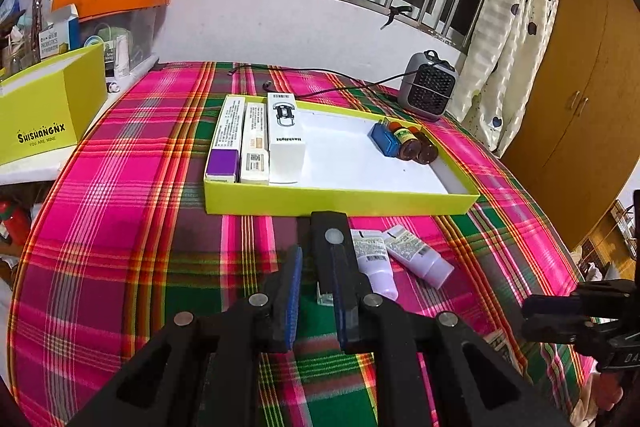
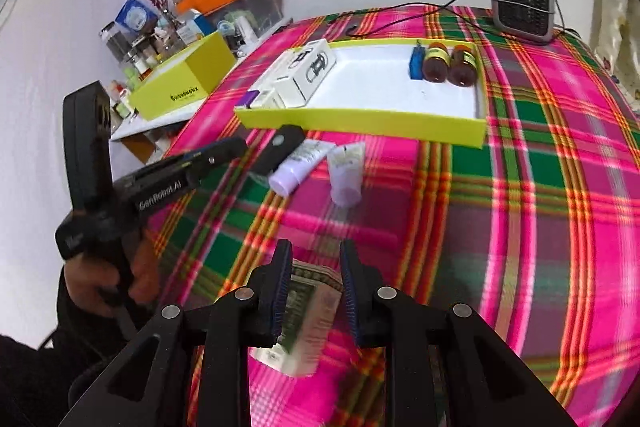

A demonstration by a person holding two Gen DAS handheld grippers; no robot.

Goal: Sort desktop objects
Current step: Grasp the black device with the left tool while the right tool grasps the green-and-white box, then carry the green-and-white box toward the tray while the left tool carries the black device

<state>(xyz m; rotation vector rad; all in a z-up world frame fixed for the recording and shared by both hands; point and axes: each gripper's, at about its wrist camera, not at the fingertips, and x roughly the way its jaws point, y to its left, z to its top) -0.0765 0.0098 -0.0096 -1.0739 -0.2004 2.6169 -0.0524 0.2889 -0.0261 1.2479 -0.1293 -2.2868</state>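
A small clear object [image 1: 325, 295], too hidden to name, sits between the narrowed fingers of the left gripper [image 1: 316, 291], and whether the pads press on it I cannot tell; the gripper hangs low over the plaid tablecloth [image 1: 120, 227]. Just at its 2 o'clock lie two lilac tubes [image 1: 420, 255], side by side on the cloth, caps toward the camera. Beyond them at 12 o'clock stands the yellow tray [image 1: 340, 201], holding three long boxes [image 1: 256, 143] packed together at its left end and, at its right end, a blue item [image 1: 385, 139] touching two brown bottles [image 1: 416, 147] lying on their sides.

In the right wrist view the right gripper [image 2: 314, 291] holds a white and green box [image 2: 306, 319] between its narrow-set pads, low over the cloth; the box is blurred. The tubes lie at its 12 o'clock, the tray past them. At 10 o'clock the left gripper is gripped by a hand [image 2: 104, 279] in a dark sleeve.

A small grey heater [image 1: 430, 87] stands behind the tray at 1 o'clock. A yellow lid box [image 1: 44, 107] rests off the table at 10 o'clock.
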